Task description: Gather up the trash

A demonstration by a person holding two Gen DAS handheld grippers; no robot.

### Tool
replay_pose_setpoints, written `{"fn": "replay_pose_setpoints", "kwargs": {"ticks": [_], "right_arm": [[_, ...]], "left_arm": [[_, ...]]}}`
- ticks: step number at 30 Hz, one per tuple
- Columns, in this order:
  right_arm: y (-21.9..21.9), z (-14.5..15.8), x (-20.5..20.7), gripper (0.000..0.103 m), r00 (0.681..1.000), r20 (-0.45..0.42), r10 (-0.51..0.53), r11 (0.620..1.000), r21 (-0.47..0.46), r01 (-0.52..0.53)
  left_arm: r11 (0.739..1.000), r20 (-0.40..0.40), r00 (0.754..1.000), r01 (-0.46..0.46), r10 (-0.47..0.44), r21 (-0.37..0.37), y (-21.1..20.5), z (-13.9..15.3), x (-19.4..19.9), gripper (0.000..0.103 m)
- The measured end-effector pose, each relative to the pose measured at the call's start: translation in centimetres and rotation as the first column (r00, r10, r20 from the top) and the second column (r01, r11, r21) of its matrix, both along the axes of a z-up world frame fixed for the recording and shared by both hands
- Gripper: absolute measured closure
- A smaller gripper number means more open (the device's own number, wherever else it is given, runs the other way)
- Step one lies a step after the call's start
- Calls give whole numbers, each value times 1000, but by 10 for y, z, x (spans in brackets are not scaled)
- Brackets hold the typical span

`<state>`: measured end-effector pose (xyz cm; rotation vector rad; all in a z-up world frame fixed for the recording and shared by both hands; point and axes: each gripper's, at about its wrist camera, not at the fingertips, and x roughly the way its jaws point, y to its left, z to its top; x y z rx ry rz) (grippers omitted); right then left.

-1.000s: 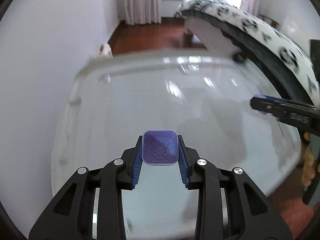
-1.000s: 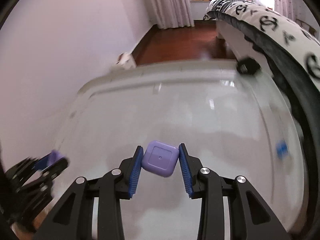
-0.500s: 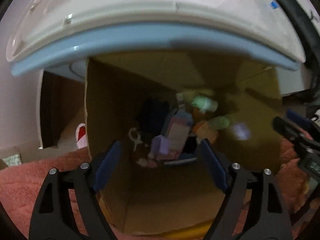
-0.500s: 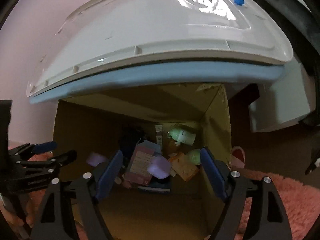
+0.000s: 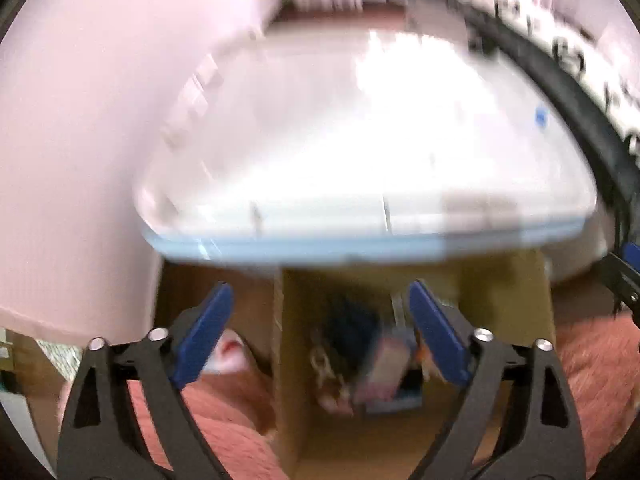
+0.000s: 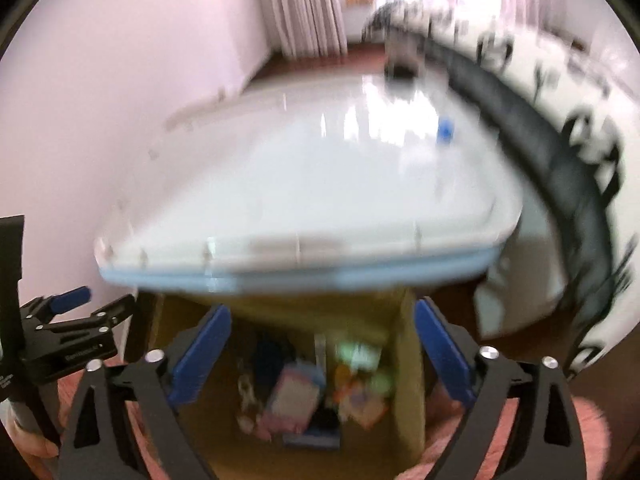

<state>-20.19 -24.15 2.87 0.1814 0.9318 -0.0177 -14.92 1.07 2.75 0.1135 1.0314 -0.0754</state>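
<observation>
You have two hand-held grippers in view. Your left hand-held gripper (image 5: 320, 308) stands wide, its jaws having just been opening, with nothing between its blue pads (image 5: 204, 332). Your right hand-held gripper (image 6: 322, 328) is spread just as wide, also freshly opened, and it too carries nothing. In the right wrist view the left hand-held gripper shows again at the left edge, partly cut off by the frame.

Below both sits one open cardboard box (image 5: 508, 300), tucked partly under the front edge of one white desk (image 5: 360, 168) with a pale blue rim. The trash (image 6: 296, 396) lies heaped at the bottom of the box (image 6: 408, 368). Motion blur smears it into pink, orange, green and dark patches, so you cannot count the pieces or name them. One small blue mark (image 6: 445, 130) sits on the desk (image 6: 300, 184) top, too blurred to identify.

A pink fluffy rug (image 5: 592, 364) surrounds the box. To the right, one bed (image 6: 576, 128) with a black-and-white patterned cover curves along the desk, its far end cut off
</observation>
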Motion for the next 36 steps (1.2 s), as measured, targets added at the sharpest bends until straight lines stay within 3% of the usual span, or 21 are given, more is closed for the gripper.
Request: {"fn": "replay_pose_setpoints", "kwargs": {"ticks": [7, 12, 18, 36], "right_arm": [[18, 89, -8, 5, 965, 262, 17, 997, -75, 3], [22, 128, -21, 5, 920, 391, 25, 994, -112, 21], [20, 141, -30, 5, 897, 442, 25, 993, -117, 30], [17, 137, -34, 5, 903, 430, 6, 995, -94, 38]], "left_arm": [[999, 242, 970, -14, 22, -38, 2, 87, -13, 11], [998, 337, 941, -29, 44, -48, -2, 124, -23, 10], [995, 363, 931, -11, 46, -98, -1, 134, -33, 10], [993, 370, 928, -7, 50, -114, 1, 136, -39, 10]]}}
